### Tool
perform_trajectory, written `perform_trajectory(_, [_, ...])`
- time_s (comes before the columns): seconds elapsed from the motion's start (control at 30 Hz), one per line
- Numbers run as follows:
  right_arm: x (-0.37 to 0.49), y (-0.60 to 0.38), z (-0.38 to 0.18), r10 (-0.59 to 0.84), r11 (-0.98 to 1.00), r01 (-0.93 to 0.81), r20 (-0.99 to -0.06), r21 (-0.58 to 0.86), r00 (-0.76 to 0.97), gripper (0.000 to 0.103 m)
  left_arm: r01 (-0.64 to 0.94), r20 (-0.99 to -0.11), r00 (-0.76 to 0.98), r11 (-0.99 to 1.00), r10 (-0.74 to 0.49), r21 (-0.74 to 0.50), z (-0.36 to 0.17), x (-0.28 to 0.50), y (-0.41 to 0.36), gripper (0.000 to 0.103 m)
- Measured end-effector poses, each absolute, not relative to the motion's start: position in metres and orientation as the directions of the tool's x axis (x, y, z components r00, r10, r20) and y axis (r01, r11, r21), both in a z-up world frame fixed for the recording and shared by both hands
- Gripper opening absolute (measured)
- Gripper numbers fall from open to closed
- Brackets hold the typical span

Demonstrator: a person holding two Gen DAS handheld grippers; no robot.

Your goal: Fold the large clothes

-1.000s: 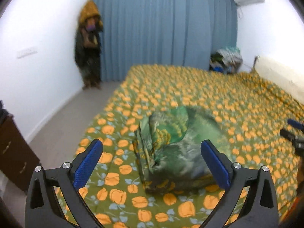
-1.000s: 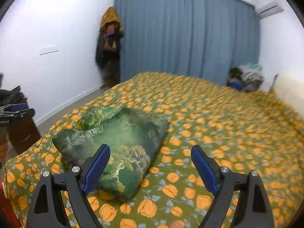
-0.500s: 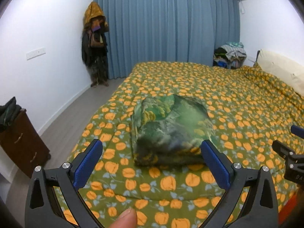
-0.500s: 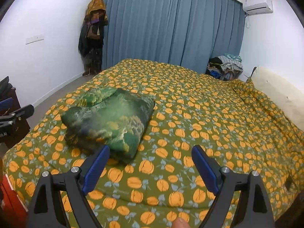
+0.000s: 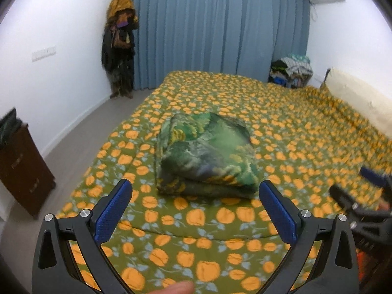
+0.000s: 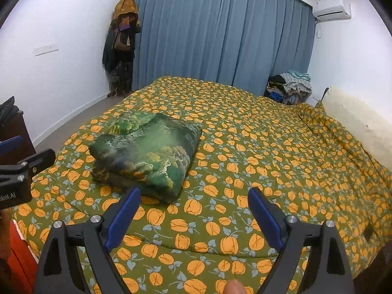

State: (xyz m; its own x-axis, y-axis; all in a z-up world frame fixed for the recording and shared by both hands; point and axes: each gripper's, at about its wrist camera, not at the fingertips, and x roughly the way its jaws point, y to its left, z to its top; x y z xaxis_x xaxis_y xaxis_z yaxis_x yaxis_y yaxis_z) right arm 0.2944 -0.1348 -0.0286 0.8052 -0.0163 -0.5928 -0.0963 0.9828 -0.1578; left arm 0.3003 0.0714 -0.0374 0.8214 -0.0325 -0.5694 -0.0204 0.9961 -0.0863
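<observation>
A folded green garment (image 5: 205, 156), soft and slightly glossy with a printed leafy landscape pattern, lies as a thick, rounded rectangular bundle on the quilted bedspread (image 5: 294, 127), which is olive with orange tulip-like flowers. In the left wrist view the bundle sits at about 12 o'clock from the left gripper (image 5: 196, 210), apart from it; in the right wrist view (image 6: 147, 152) it lies at roughly 11 o'clock from the right gripper (image 6: 193, 216), its near corner just beyond the left blue pad. Both grippers are black plastic frames with ribbed blue pads, jaws spread wide and holding nothing. The right gripper shows only as a blurred sliver at 3 o'clock in the left view. Pleated blue curtains (image 6: 220, 36) hang behind; a pile of clothes (image 6: 289, 85) beside the bed is too small to make out, and a dark cabinet (image 5: 22, 171) is cut off at 9 o'clock.
</observation>
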Motion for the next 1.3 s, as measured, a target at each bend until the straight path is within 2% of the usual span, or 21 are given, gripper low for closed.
perform_trajectory(0.1, [0.287, -0.138, -0.026, 0.029, 0.986, -0.123, -0.610, -0.113, 0.792, 0.093, -0.033, -0.553, 0.832, 0.993, -0.033, -0.110, -0.032, 0.293, 0.073, 0.103])
perform_trajectory(0.23, [0.274, -0.148, -0.021, 0.075, 0.991, -0.128, -0.600, -0.045, 0.797, 0.093, -0.095, -0.543, 0.838, 0.993, 0.045, -0.066, -0.029, 0.282, 0.073, 0.103])
perform_trajectory(0.33, [0.269, -0.150, -0.020, 0.073, 0.991, -0.125, -0.588, -0.048, 0.805, 0.093, -0.109, -0.564, 0.823, 0.994, 0.075, -0.027, -0.031, 0.281, 0.070, 0.103])
perform_trajectory(0.43, [0.269, -0.145, -0.024, 0.028, 0.990, -0.108, -0.634, -0.088, 0.773, 0.093, -0.108, -0.589, 0.805, 0.994, 0.075, -0.021, -0.033, 0.279, 0.068, 0.103])
perform_trajectory(0.63, [0.263, -0.133, -0.020, 0.041, 0.988, -0.130, -0.657, -0.088, 0.753, 0.093, -0.093, -0.604, 0.793, 0.996, 0.077, 0.005, -0.031, 0.271, 0.061, 0.103])
perform_trajectory(0.7, [0.261, -0.129, -0.016, 0.039, 0.986, -0.134, -0.650, -0.097, 0.759, 0.095, -0.085, -0.598, 0.798, 0.996, 0.081, 0.020, -0.030, 0.268, 0.057, 0.103])
perform_trajectory(0.77, [0.258, -0.125, -0.011, 0.028, 0.986, -0.126, -0.636, -0.110, 0.771, 0.103, -0.077, -0.597, 0.799, 0.997, 0.078, 0.027, -0.029, 0.267, 0.054, 0.103])
perform_trajectory(1.0, [0.258, -0.125, -0.007, -0.005, 0.985, -0.103, -0.625, -0.137, 0.780, 0.103, -0.061, -0.631, 0.773, 0.998, 0.060, 0.021, -0.036, 0.268, 0.047, 0.103])
perform_trajectory(1.3, [0.258, -0.130, -0.009, -0.042, 0.986, -0.069, -0.635, -0.150, 0.772, 0.103, -0.056, -0.632, 0.771, 0.997, 0.082, 0.060, -0.037, 0.263, 0.033, 0.103])
